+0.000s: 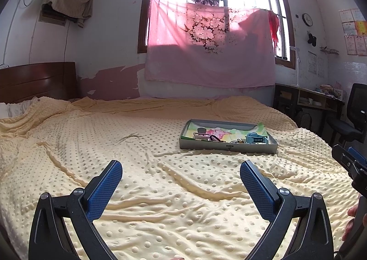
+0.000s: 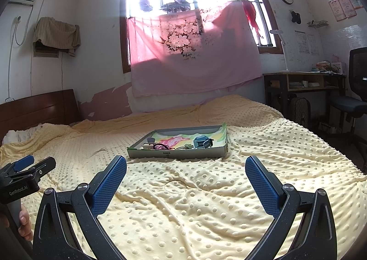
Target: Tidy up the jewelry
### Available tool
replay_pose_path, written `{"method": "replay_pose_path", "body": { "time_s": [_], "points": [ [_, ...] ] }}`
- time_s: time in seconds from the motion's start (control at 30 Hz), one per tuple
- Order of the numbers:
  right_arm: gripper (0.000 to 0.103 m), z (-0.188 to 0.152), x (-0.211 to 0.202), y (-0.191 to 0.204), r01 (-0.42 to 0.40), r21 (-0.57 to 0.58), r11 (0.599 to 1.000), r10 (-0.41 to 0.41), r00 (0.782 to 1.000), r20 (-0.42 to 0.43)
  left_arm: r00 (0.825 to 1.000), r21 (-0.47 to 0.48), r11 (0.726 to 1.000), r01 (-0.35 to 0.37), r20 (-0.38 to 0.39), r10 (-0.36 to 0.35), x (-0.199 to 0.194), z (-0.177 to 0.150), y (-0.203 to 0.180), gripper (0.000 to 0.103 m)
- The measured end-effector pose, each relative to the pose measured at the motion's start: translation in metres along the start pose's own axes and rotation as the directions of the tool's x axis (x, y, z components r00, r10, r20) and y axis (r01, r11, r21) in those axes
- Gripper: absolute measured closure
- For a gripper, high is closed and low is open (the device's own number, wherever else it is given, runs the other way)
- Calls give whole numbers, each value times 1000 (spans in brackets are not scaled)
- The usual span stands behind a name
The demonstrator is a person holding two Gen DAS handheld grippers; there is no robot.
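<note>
The bed [image 2: 206, 202] fills most of both views, covered by a yellow dotted blanket [image 1: 160, 191] that lies in soft folds and ridges. On it, ahead of both grippers, rests a shallow grey tray [image 2: 179, 154], lined with a colourful printed paper.

The jewelry is all inside the tray, gathered along its near wall. The biggest piece is a blue watch [image 2: 201, 142] at the right. Left of it lie a small dark ring or band [image 2: 160, 145] and a pale clip-like piece [image 2: 148, 144]; between these and the watch is something thin like a chain [image 1: 236, 141], too small to tell well. Nothing of jewelry shows on the blanket outside the tray.

The left gripper [image 1: 181, 169] and the right gripper [image 2: 185, 164] both hang above the blanket, near the tray but apart from it. The jaws of each stand wide open and hold nothing.

Such a scene fits two stages: pieces in the tray waiting for sorting, or pieces already put there and the grippers drawn back.

The risks, as I judge them: the tray sits on soft bedding, so a push on its wall could tip or slide it and mix the pieces. The thin chain may tangle with its neighbours, and wide jaws may catch two pieces together.
</note>
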State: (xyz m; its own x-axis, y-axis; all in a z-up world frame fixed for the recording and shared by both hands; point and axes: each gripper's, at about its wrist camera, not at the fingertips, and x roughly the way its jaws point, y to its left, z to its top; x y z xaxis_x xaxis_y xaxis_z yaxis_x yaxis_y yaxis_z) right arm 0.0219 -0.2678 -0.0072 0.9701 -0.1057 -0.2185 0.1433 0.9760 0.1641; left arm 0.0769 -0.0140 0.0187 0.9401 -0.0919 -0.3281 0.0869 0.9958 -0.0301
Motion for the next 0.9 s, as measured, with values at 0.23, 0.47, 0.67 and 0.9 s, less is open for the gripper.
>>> {"method": "replay_pose_path", "body": {
  "time_s": [0.23, 0.47, 0.67, 0.9],
  "points": [
    [1, -2, 2, -2, 0, 3, 1000, 0, 1000, -3, 1000, 0, 1000, -2, 1, 2, 1, 1, 0, 0],
    [1, -2, 3, -3, -2, 3, 1000, 2, 1000, -6, 1000, -2, 1000, 0, -3, 0, 1, 1, 0, 0],
    [1, -2, 3, -4, -4, 3, 1000, 4, 1000, -7, 1000, 1, 1000, 0, -6, 0, 2, -1, 0, 0],
    [1, -2, 2, -4, -4, 2, 1000, 4, 1000, -8, 1000, -1, 1000, 0, -5, 0, 2, -2, -1, 0]
  ]
}}
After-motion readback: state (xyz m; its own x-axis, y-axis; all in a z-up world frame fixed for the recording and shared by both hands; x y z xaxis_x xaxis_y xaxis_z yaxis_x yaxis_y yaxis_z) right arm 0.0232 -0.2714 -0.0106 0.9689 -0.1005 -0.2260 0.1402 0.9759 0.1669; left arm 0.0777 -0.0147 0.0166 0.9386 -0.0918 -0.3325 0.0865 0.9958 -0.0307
